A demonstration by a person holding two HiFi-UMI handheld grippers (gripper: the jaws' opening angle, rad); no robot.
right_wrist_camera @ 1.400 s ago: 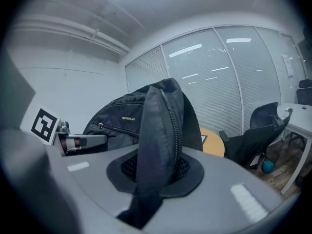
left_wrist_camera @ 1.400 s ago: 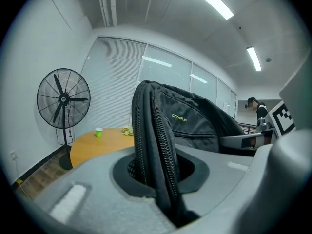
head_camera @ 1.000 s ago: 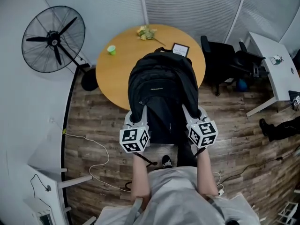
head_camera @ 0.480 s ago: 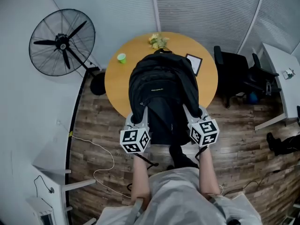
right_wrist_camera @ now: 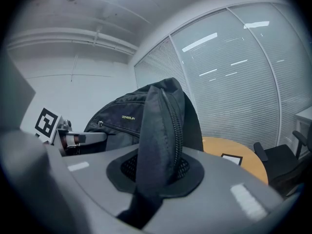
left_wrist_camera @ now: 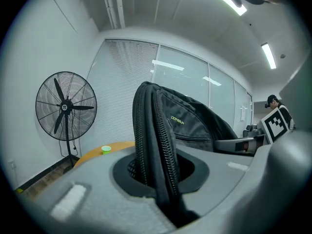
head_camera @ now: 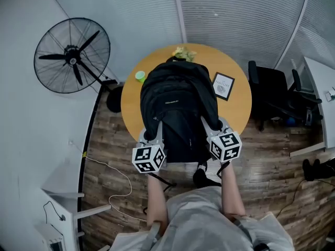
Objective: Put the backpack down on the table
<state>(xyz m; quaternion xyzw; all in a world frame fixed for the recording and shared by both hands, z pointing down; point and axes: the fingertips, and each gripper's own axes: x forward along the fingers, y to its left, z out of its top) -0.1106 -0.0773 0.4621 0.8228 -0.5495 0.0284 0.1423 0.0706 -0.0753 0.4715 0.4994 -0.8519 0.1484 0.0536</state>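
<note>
Item: black backpack (head_camera: 180, 106), held upright at 12 o'clock from the person, overlapping the 6 o'clock edge of the round table (head_camera: 238, 109).
Left gripper (head_camera: 152, 131): clenched on the backpack's left zipper edge.
Right gripper (head_camera: 211, 125): clenched on its right edge.
Outstanding, by judgement: carry further in, lower, release.

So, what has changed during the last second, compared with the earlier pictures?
The backpack has been carried forward, further over the table. In the head view its edge now reaches the green cup, which stood clear of it before. Unchanged: the left hand-held gripper and the right hand-held gripper stay shut on its sides.
</note>
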